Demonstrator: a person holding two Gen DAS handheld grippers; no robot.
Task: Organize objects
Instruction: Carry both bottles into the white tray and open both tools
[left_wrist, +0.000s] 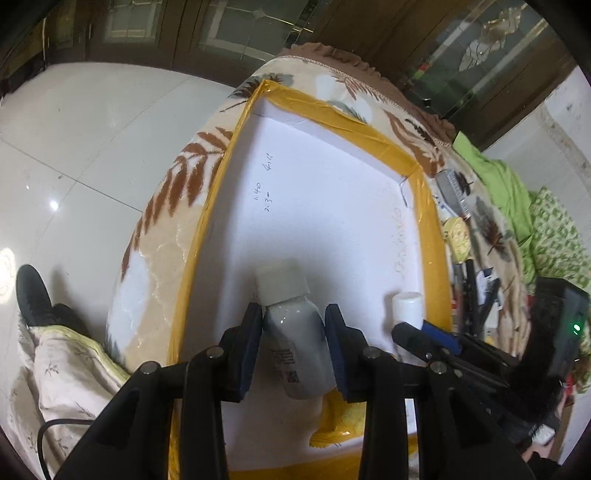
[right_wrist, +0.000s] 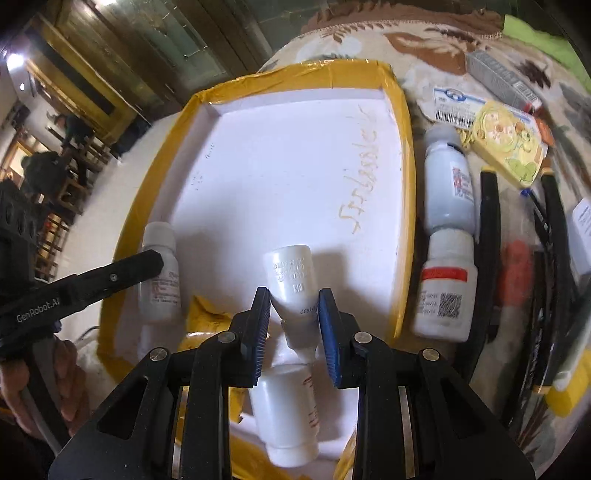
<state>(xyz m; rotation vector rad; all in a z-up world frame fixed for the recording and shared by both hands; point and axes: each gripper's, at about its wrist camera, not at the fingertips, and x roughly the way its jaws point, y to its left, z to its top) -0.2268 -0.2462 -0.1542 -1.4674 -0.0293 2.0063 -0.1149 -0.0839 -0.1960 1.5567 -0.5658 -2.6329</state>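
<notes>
Left wrist view: the left hand-held gripper (left_wrist: 293, 325) is gripping a grey-capped bottle (left_wrist: 295, 332) between its pads, cap pointing toward 12 o'clock over the white tray (left_wrist: 332, 192). Right wrist view: the right hand-held gripper (right_wrist: 293, 317) is clamping a white bottle (right_wrist: 293, 284) over the tray's near edge; another white bottle (right_wrist: 288, 413) is lying at 6 o'clock.

Both wrist cameras look steeply down, close over the shared white tray (left_wrist: 332, 206) (right_wrist: 288, 166), from opposite sides.
</notes>
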